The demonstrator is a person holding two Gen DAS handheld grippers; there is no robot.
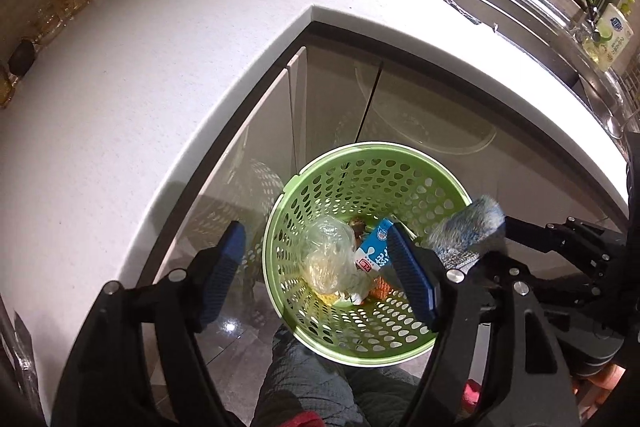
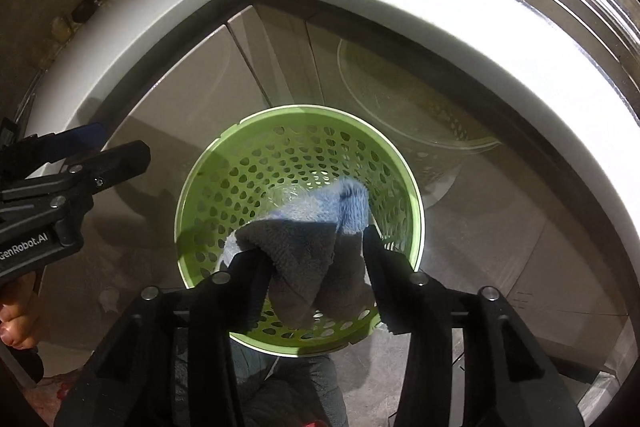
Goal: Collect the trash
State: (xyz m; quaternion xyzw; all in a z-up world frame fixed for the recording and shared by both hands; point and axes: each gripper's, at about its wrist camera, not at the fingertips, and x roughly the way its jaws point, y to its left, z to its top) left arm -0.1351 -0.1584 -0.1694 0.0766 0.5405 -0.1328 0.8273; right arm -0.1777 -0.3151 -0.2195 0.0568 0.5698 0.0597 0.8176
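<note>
A green perforated basket stands on the floor below the counter corner; it also shows in the right wrist view. Inside lie a crumpled clear plastic bag, a blue-and-white milk carton and small orange and yellow scraps. My left gripper is open and empty above the basket. My right gripper is shut on a blue-grey fuzzy cloth held over the basket; the cloth also shows in the left wrist view.
A white L-shaped counter wraps around the corner above glossy cabinet doors. A steel sink with a soap bottle lies to the right. Jars stand on the left. My legs are below.
</note>
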